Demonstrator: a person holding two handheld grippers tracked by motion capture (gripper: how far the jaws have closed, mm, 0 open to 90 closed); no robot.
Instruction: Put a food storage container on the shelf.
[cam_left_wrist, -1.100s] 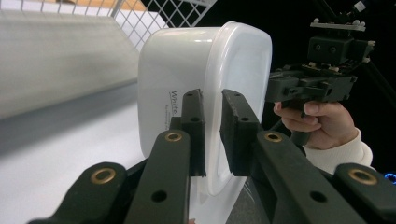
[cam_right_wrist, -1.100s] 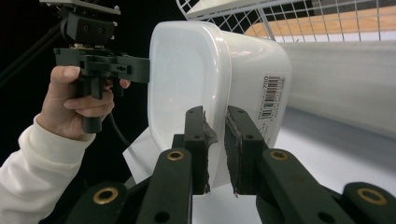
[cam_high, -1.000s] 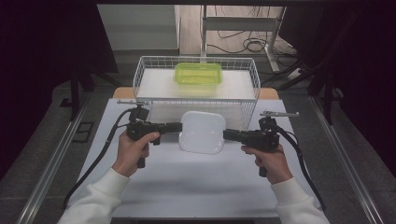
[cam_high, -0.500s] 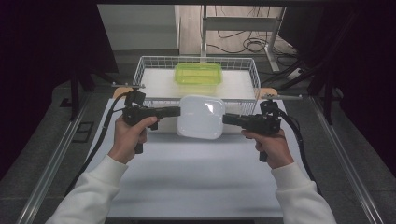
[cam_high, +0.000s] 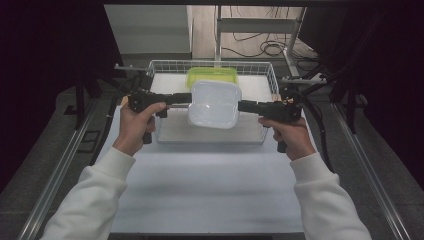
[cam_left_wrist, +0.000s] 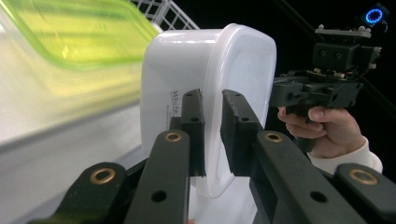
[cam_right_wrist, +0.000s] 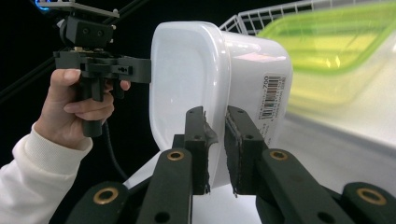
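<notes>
A person's left gripper (cam_high: 186, 98) clamped the left rim of a white plastic container (cam_high: 215, 103), its jaws pinched over the thin wall as seen in the left gripper view (cam_left_wrist: 212, 126), while the right gripper (cam_high: 243, 105) gripped the opposite rim the same way (cam_right_wrist: 215, 130). The container hung in the air between the two grippers, tilted so its open mouth faced the person, above the near edge of a white wire basket (cam_high: 160, 67) at the far end of the white surface (cam_high: 210, 185). Holding it by both sides likely kept the light, flexible tub level and steady, since one grip on a thin rim could let it swing or slip. Inside the basket, beyond the white container, lay a translucent green container (cam_high: 212, 76), upright on the basket floor. To judge from its height over the basket wall, the white tub appeared to be headed into the basket, beside or near the green one
</notes>
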